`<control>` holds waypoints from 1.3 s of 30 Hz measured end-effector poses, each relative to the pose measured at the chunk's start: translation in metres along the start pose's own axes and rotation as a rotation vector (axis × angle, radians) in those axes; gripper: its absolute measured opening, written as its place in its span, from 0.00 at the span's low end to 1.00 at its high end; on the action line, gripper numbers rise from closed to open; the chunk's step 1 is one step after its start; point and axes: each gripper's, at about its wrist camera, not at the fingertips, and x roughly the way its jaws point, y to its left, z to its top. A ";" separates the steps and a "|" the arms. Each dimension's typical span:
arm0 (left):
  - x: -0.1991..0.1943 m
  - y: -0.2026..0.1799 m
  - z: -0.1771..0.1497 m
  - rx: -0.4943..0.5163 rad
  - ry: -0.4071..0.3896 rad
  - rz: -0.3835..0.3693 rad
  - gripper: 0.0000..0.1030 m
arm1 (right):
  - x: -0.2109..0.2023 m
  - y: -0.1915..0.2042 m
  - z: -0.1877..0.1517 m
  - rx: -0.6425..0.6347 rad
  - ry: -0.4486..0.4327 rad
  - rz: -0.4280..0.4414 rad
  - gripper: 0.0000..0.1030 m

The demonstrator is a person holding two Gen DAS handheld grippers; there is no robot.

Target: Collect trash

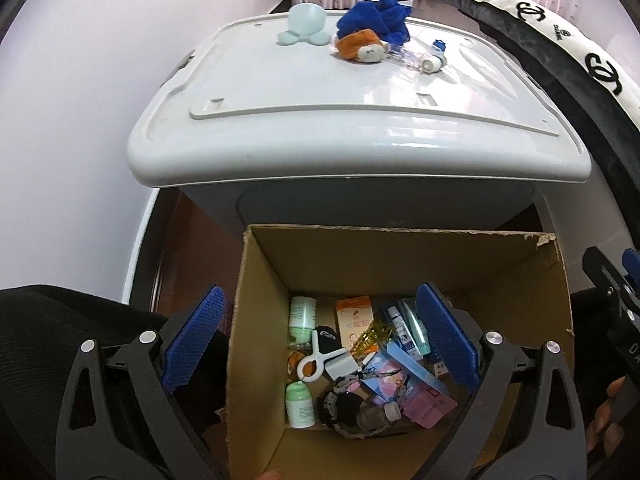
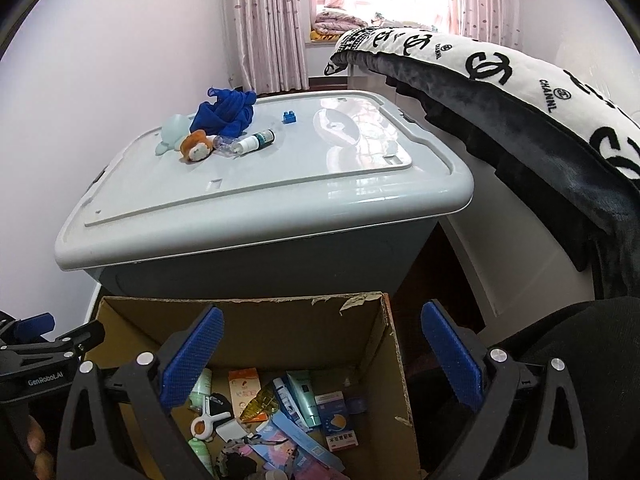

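Observation:
An open cardboard box (image 1: 400, 256) (image 2: 248, 320) stands on the floor below both grippers, holding several pieces of trash: small bottles, cartons, tubes, a white clip. My left gripper (image 1: 322, 326) hangs open over the box, nothing between its blue pads. My right gripper (image 2: 322, 354) is open too, above the box's right side, empty. On the grey bin lid (image 1: 320, 128) (image 2: 280, 184) behind the box lie a blue mesh cloth (image 1: 378, 16) (image 2: 224, 114), an orange plush toy (image 1: 362, 46) (image 2: 196, 146), a pale green figure (image 1: 306, 24) (image 2: 172, 130), small bottles (image 1: 420, 58) (image 2: 252, 142) and a blue brick (image 2: 289, 117).
A black-and-white logo cushion (image 1: 560, 40) (image 2: 520, 92) overhangs at the right. A pale wall (image 1: 80, 120) runs along the left. Pink curtains (image 2: 268, 20) and a window are at the back. Dark fabric (image 1: 60, 320) lies lower left; a hand (image 1: 608, 412) shows at the edge.

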 end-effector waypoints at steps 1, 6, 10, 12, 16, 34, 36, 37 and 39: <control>0.000 -0.001 0.000 0.003 0.000 -0.003 0.91 | 0.000 0.000 0.000 -0.001 0.000 -0.002 0.95; 0.002 -0.005 0.000 0.005 0.004 -0.031 0.91 | 0.001 0.000 0.000 0.001 0.004 -0.012 0.95; 0.003 -0.003 0.001 -0.012 0.002 -0.047 0.91 | 0.001 -0.002 0.000 0.008 0.001 -0.018 0.95; 0.003 -0.001 0.001 -0.021 0.002 -0.054 0.91 | 0.001 -0.003 0.000 0.011 0.004 -0.019 0.95; 0.004 0.001 0.002 -0.031 0.005 -0.062 0.91 | 0.002 -0.005 0.001 0.021 0.005 -0.021 0.95; 0.007 0.000 0.001 -0.026 0.011 -0.055 0.91 | 0.006 -0.005 0.000 0.018 0.021 -0.029 0.95; 0.008 0.000 0.001 -0.025 0.012 -0.054 0.91 | 0.006 -0.005 0.000 0.019 0.021 -0.030 0.95; 0.008 0.000 0.001 -0.024 0.014 -0.057 0.91 | 0.006 -0.005 0.000 0.020 0.021 -0.030 0.95; 0.009 -0.001 0.001 -0.021 0.015 -0.056 0.91 | 0.007 -0.005 0.000 0.020 0.021 -0.030 0.95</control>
